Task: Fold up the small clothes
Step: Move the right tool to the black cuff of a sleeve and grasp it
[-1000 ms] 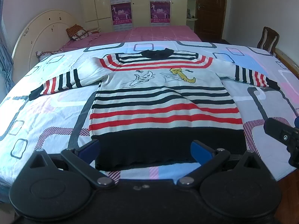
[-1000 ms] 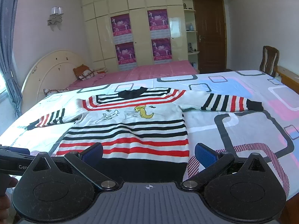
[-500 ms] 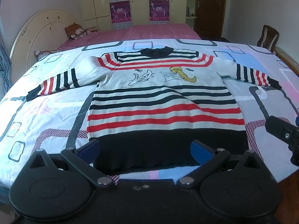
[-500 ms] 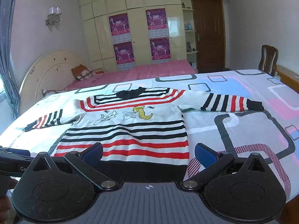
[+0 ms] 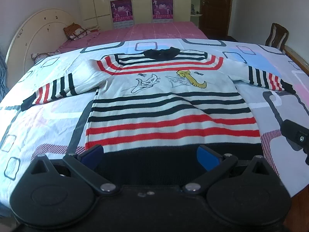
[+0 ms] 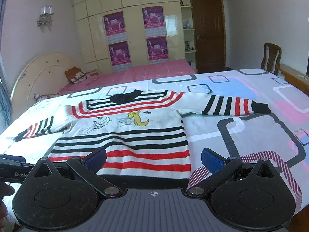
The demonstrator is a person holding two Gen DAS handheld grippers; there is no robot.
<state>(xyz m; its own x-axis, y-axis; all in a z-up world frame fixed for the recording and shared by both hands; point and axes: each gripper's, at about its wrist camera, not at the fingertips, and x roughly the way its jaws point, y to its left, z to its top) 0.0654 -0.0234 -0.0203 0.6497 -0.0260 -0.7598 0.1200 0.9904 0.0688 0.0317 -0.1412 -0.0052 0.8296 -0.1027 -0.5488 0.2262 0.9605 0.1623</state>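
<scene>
Left gripper: at bottom of frame, fingers spread wide, empty, poised over the black hem. Right gripper: at bottom of frame, likewise wide apart, empty, over the hem's right corner. Sweater: centre of frame, laid flat and face up on the patterned bedsheet, unfolded, both sleeves stretched out to the sides, collar at the far end. Beyond, at upper middle: pink bed, cream headboard at left, wardrobe with purple posters, brown door, chair at right.
</scene>
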